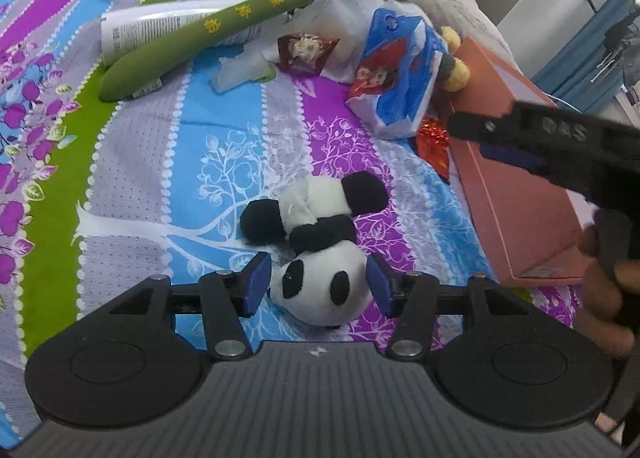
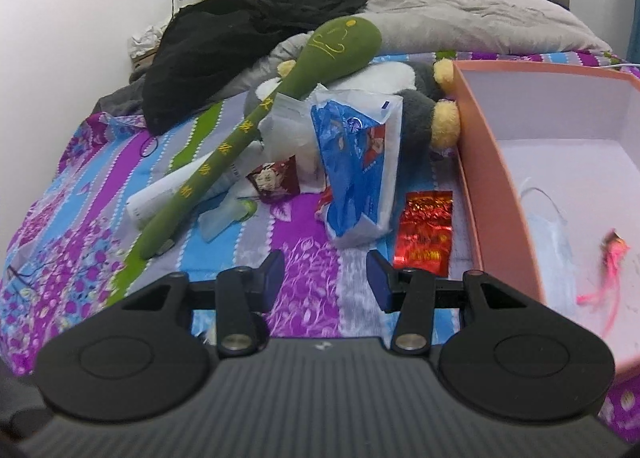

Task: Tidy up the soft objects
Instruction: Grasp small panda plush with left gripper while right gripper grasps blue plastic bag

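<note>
On the striped bedspread [image 1: 132, 162] most of the sorting appears undone: the toy panda [image 1: 316, 258], the long green plush [image 1: 224, 26], the grey plush [image 2: 420, 118] and several packets [image 2: 356, 170] lie loose outside the pink box [image 2: 496, 194], which holds only a few small scraps. Left gripper [image 1: 318, 284] is spread wide, its blue pads flanking the panda's head with no clear contact. Right gripper [image 2: 326, 278] hangs equally spread over bare cloth beside the box, holding nothing.
</note>
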`<state>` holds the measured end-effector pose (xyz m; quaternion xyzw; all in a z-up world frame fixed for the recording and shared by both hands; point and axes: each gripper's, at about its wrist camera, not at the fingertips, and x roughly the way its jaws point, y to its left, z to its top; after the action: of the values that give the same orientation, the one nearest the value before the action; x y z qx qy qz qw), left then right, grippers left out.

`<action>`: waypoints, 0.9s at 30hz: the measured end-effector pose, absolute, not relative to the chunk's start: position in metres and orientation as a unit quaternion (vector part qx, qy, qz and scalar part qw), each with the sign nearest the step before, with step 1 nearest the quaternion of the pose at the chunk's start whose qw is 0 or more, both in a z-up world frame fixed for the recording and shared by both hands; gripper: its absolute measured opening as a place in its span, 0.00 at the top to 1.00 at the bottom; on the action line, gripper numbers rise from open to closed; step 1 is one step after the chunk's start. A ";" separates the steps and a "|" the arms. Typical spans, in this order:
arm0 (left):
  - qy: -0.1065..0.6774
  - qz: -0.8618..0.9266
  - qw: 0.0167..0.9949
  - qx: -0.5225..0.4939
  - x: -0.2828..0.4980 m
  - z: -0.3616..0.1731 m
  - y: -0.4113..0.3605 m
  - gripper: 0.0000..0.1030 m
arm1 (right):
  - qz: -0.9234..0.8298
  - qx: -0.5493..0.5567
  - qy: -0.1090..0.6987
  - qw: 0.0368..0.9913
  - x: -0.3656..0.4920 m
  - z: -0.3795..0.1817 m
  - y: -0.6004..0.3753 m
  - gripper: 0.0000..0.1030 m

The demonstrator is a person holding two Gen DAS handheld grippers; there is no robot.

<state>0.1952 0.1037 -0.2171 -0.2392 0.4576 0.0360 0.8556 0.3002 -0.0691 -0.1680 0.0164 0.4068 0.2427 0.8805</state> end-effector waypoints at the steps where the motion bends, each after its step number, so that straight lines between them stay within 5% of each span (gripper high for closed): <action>1: 0.457 0.033 0.855 -0.243 0.195 -0.218 0.104 0.43 | 0.243 0.014 0.408 0.880 0.305 -0.171 -0.066 0.53; 6: 0.459 0.027 0.846 -0.270 0.199 -0.226 0.106 0.43 | 0.235 0.005 0.405 0.883 0.332 -0.185 -0.052 0.42; 22: 0.477 0.017 0.819 -0.317 0.220 -0.250 0.107 0.37 | 0.207 0.011 0.422 0.883 0.401 -0.241 -0.027 0.40; 27: 0.477 0.020 0.823 -0.308 0.222 -0.251 0.102 0.38 | 0.203 0.027 0.425 0.882 0.408 -0.244 -0.030 0.48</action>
<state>0.2224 0.1019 -0.2514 -0.3085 0.4773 0.0195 0.8226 0.4082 -0.0296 -0.2436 0.0272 0.4253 0.2028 0.8816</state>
